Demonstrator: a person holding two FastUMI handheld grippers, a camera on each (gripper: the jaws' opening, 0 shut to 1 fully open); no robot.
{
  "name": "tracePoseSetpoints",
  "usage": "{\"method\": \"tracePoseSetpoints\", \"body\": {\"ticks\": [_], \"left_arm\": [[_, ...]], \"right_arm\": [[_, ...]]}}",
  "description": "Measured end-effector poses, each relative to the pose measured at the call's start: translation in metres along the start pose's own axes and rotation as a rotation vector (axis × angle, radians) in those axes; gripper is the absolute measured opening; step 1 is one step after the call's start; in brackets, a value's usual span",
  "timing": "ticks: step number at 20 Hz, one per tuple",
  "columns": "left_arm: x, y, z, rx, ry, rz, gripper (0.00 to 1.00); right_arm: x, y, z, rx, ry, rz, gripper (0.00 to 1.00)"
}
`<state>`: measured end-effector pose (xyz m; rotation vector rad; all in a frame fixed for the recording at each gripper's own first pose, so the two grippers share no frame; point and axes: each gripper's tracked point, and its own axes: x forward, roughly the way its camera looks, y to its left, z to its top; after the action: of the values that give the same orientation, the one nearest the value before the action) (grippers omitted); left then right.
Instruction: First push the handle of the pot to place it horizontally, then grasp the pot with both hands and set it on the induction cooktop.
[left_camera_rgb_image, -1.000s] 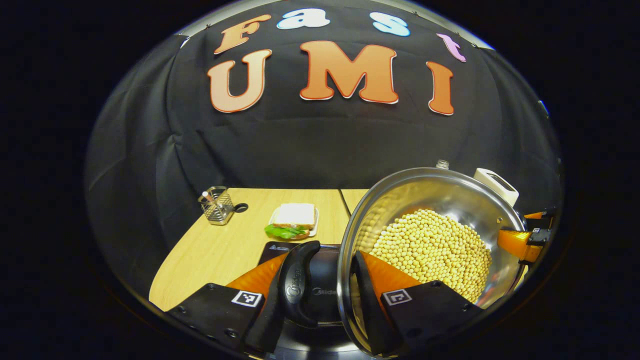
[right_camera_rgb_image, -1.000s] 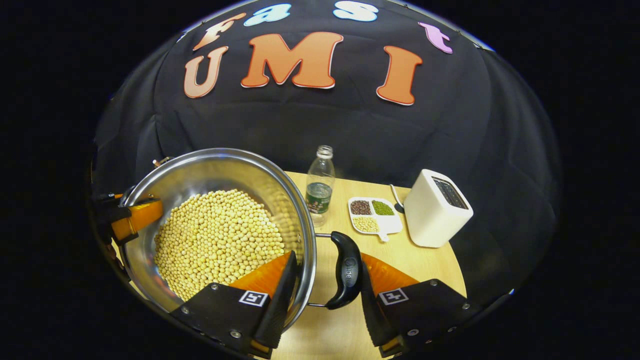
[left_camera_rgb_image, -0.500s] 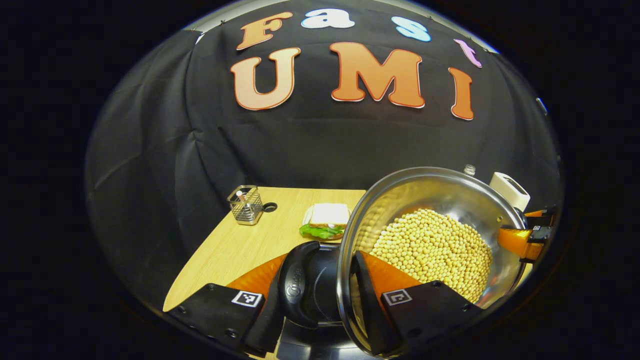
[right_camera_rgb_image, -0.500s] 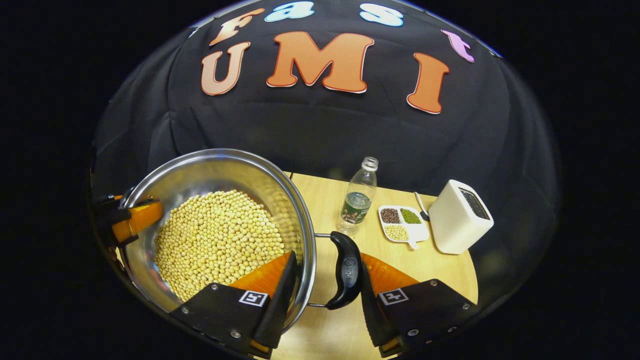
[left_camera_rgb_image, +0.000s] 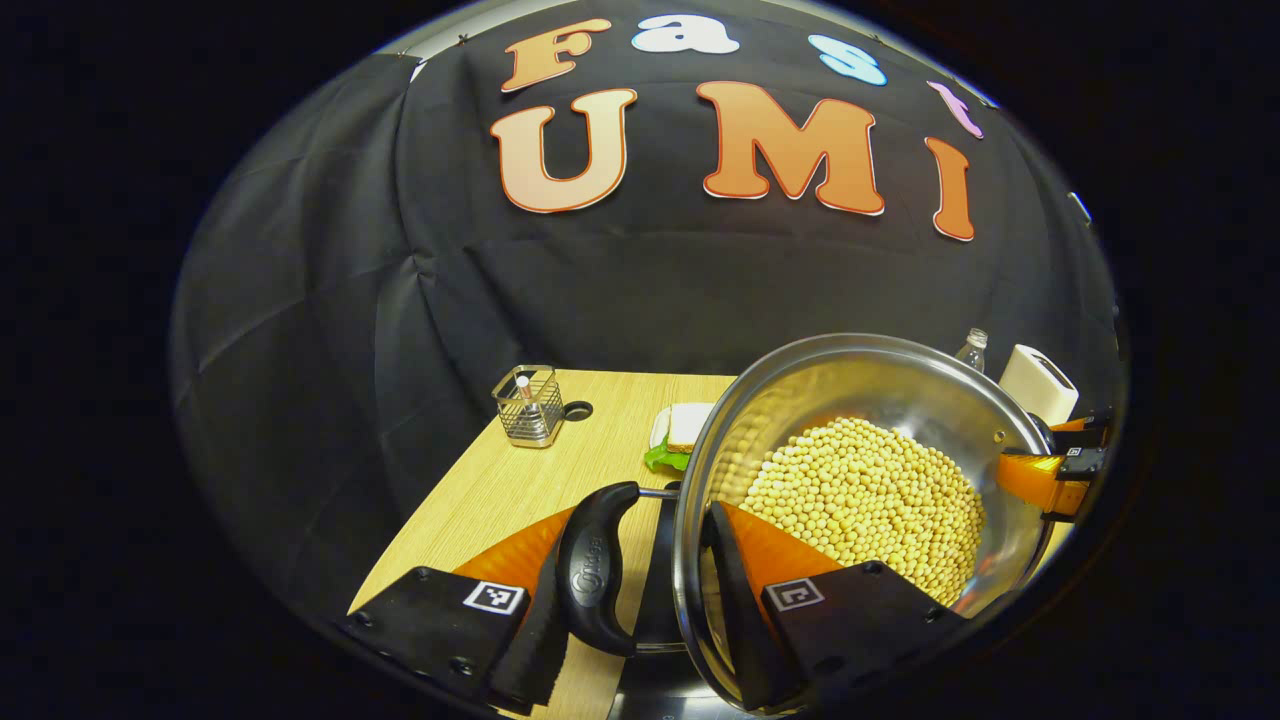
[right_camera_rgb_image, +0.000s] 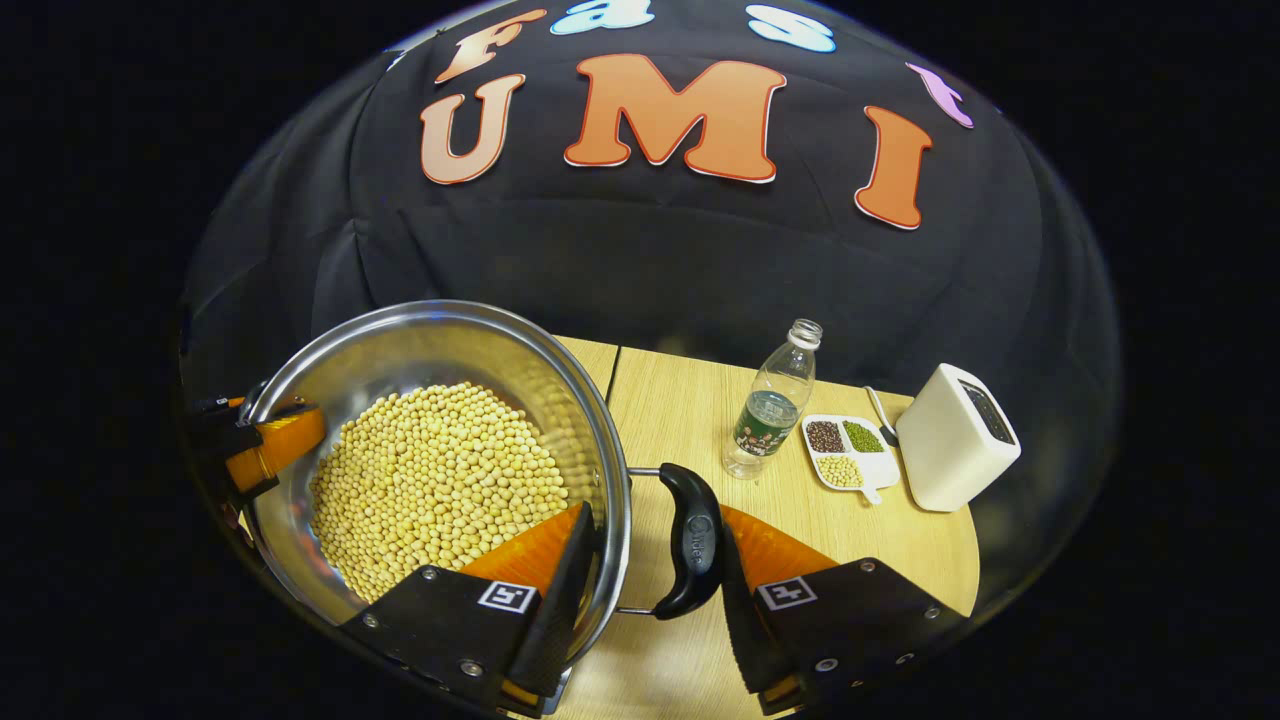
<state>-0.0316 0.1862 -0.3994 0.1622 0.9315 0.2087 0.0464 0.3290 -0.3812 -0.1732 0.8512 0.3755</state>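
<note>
A steel pot full of yellow soybeans hangs above the wooden table, carried by both grippers. My left gripper is shut on the pot's black side handle, one finger outside the handle and the other inside the pot wall. In the right gripper view, my right gripper is shut the same way on the opposite black handle of the pot. Each gripper also appears across the pot from the other: right gripper, left gripper. A dark cooktop surface shows under the handle.
A wire basket and a sandwich plate stand at the back left of the table. A water bottle, a divided dish of beans and a white toaster stand on the table at the right.
Both grippers and the pot have swung left: the table objects slid right in both views. The sandwich is now partly behind the pot, and less of the cooktop shows left of the handle.
</note>
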Motion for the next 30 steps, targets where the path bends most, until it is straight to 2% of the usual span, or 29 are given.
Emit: {"method": "tracePoseSetpoints", "body": {"ticks": [1,2,4,5,6,7,8,11,12,13,15,17,25,26,30], "left_arm": [[0.002,0.002,-0.001,0.000,0.003,0.000,0.73],[0.001,0.000,-0.002,-0.002,0.006,0.000,0.70],[0.003,0.000,-0.004,-0.007,0.018,-0.002,0.73],[0.004,0.000,-0.005,-0.009,0.026,-0.004,0.70],[0.005,-0.001,-0.007,-0.014,0.034,-0.004,0.73],[0.008,-0.002,-0.008,-0.013,0.042,-0.005,0.70],[0.009,-0.002,-0.010,-0.017,0.050,-0.005,0.70],[0.009,-0.003,-0.009,-0.017,0.068,-0.004,0.70],[0.010,-0.003,-0.011,-0.017,0.076,-0.004,0.73],[0.010,-0.003,-0.011,-0.016,0.087,-0.005,0.73],[0.010,-0.003,-0.011,-0.023,0.105,-0.007,0.70],[0.013,-0.005,-0.018,-0.027,0.119,-0.009,0.74],[0.013,-0.003,-0.017,-0.026,0.158,-0.015,0.74],[0.014,-0.004,-0.018,-0.027,0.163,-0.015,0.71],[0.014,-0.004,-0.018,-0.034,0.186,-0.021,0.74]], "right_arm": [[0.002,0.001,-0.001,-0.006,0.001,0.001,0.66],[0.003,0.002,-0.003,-0.007,0.005,0.000,0.66],[0.006,0.005,-0.005,-0.011,0.014,-0.001,0.66],[0.008,0.007,-0.006,-0.010,0.019,-0.002,0.66],[0.010,0.009,-0.007,-0.010,0.025,-0.002,0.62],[0.012,0.010,-0.009,-0.014,0.030,-0.002,0.62],[0.014,0.012,-0.010,-0.014,0.035,-0.003,0.66],[0.023,0.014,-0.015,-0.013,0.051,-0.003,0.66],[0.025,0.015,-0.016,-0.015,0.058,-0.002,0.62],[0.029,0.017,-0.018,-0.012,0.066,-0.003,0.66],[0.034,0.020,-0.021,-0.014,0.081,-0.005,0.66],[0.039,0.023,-0.024,-0.016,0.092,-0.007,0.66],[0.050,0.027,-0.035,-0.020,0.133,-0.002,0.66],[0.051,0.029,-0.037,-0.017,0.139,-0.004,0.66],[0.056,0.028,-0.044,-0.017,0.156,-0.009,0.66]]}}
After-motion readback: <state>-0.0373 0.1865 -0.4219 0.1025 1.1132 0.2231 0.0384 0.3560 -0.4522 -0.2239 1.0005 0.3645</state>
